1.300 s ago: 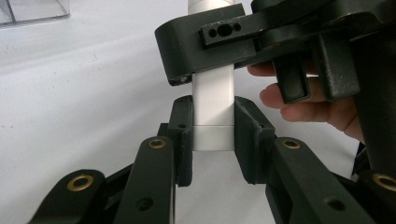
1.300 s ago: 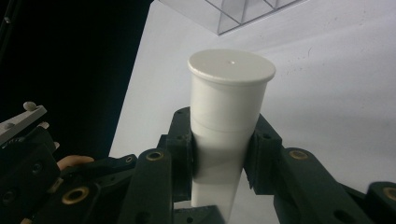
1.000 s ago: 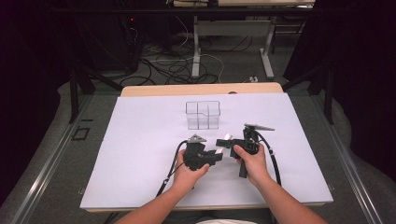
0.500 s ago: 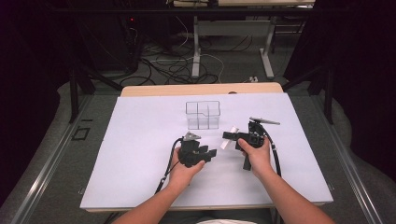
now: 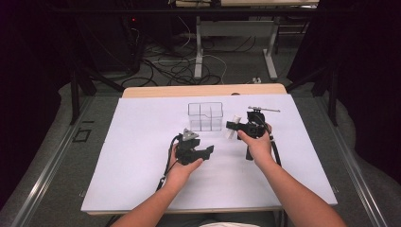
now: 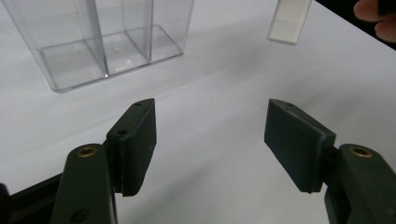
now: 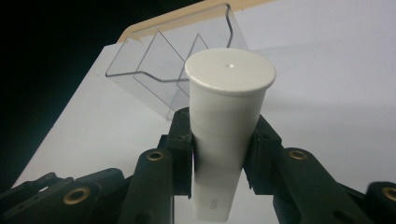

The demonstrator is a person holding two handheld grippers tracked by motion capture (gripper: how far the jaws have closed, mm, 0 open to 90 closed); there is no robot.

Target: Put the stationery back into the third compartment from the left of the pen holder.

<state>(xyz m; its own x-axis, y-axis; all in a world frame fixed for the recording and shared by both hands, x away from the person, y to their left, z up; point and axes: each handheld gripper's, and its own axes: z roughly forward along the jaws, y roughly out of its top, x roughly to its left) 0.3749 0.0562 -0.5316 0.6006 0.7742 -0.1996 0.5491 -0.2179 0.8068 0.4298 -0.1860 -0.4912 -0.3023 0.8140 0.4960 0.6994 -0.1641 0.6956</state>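
The right tongs (image 7: 218, 154) are clamped on a small white plastic tube with a flat cap (image 7: 227, 121), held above the white-covered table (image 5: 142, 142) just beside the clear plastic divided box (image 5: 205, 116), while the left tongs (image 6: 210, 140) gape apart, holding nothing.

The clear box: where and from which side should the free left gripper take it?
Grip an outer wall of the clear box at its open top rim, coming from above. Its walls are thin, upright and flat, and the left gripper is open; the right gripper holds the white tube.
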